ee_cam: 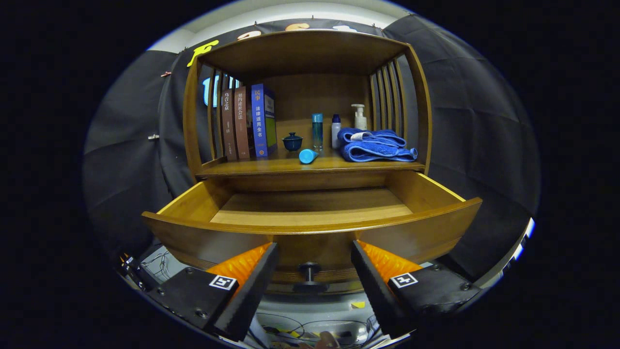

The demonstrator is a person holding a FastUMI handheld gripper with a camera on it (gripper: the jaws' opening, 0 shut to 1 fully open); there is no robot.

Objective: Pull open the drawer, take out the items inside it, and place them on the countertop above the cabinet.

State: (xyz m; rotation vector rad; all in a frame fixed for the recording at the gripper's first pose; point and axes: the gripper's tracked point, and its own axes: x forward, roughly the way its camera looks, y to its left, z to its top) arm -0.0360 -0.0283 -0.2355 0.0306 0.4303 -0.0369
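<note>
My fingers [314,271] are spread wide, holding nothing, either side of the drawer [310,228] knob [309,269]. The drawer is pulled out. A blue bottle [307,156] lies at the bench's [271,167] front edge, towel [375,144] right, books [247,122] left.

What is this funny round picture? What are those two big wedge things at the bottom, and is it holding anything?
The picture comes from a camera riding on a hand-held grabber, looking forward along its two fingers. That lens bends everything, so the picture looks round. The two wedges are the gripper fingers. They are spread open and hold nothing. Between them sits the small dark knob of a wooden drawer, which is pulled out. The part of its inside you can see looks bare. Above it is the countertop with books, a little dark lidded cup, a blue thing lying on its side, a tall blue bottle, a white bottle, a pump bottle and a folded blue towel.
</note>
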